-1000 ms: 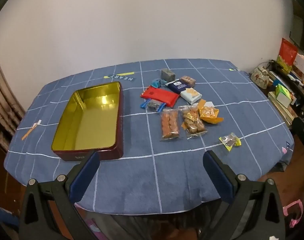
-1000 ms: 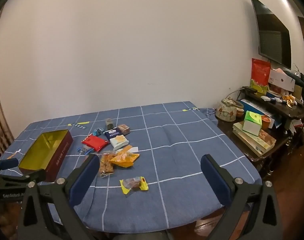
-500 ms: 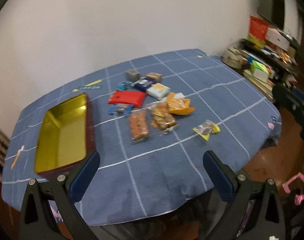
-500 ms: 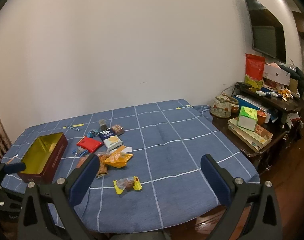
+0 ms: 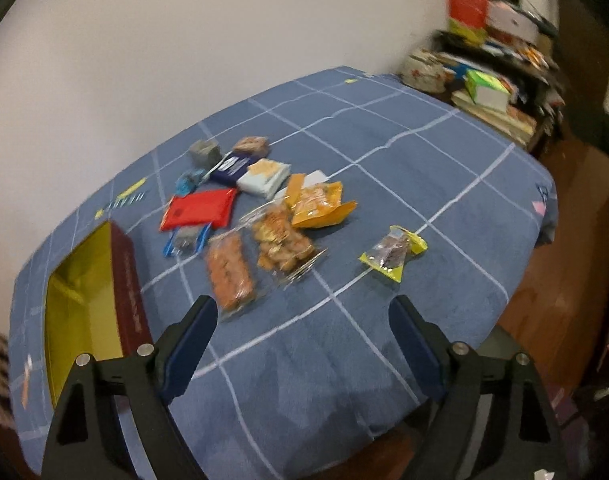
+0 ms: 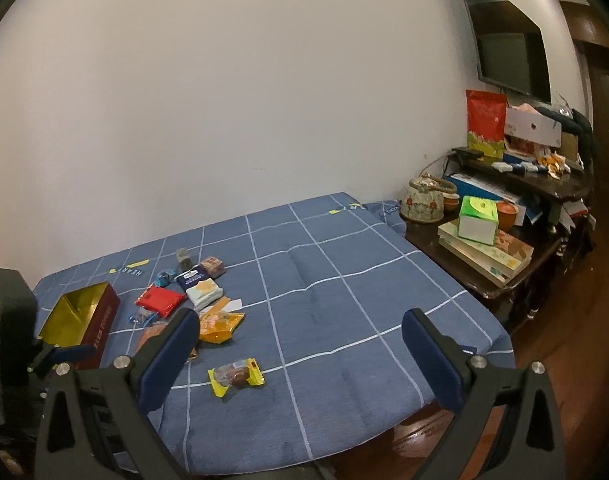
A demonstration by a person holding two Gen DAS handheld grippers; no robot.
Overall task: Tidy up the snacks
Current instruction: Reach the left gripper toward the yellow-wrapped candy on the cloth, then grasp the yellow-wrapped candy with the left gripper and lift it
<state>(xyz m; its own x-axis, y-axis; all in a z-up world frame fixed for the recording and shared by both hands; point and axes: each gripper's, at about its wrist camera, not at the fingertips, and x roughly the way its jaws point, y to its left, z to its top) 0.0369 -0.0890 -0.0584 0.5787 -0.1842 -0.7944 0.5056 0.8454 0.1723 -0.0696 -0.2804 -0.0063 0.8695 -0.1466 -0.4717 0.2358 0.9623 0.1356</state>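
Observation:
Several snacks lie on the blue checked tablecloth (image 5: 444, 184): a red packet (image 5: 200, 210), a clear pack of orange biscuits (image 5: 228, 272), a clear pack of brown pastries (image 5: 282, 244), an orange bag (image 5: 318, 204), a yellow-edged packet (image 5: 392, 252), a white-blue pack (image 5: 264, 178), and small boxes behind. An open dark red tin (image 5: 88, 300) with a gold inside stands at the left. My left gripper (image 5: 300, 344) is open and empty above the table's near edge. My right gripper (image 6: 300, 354) is open and empty; the yellow-edged packet (image 6: 236, 376) lies between its fingers in view.
A dark wooden side table (image 6: 500, 248) stands right of the table, with books, a green-white box (image 6: 476, 220), a teapot (image 6: 422, 200) and a red bag (image 6: 486, 118). A TV (image 6: 504, 36) hangs on the wall. The left gripper's body shows at left in the right wrist view (image 6: 12, 332).
The left gripper has swung right and closer to the snacks; the tin has slid to the left edge of its view. The right gripper has shifted slightly. Both stay open.

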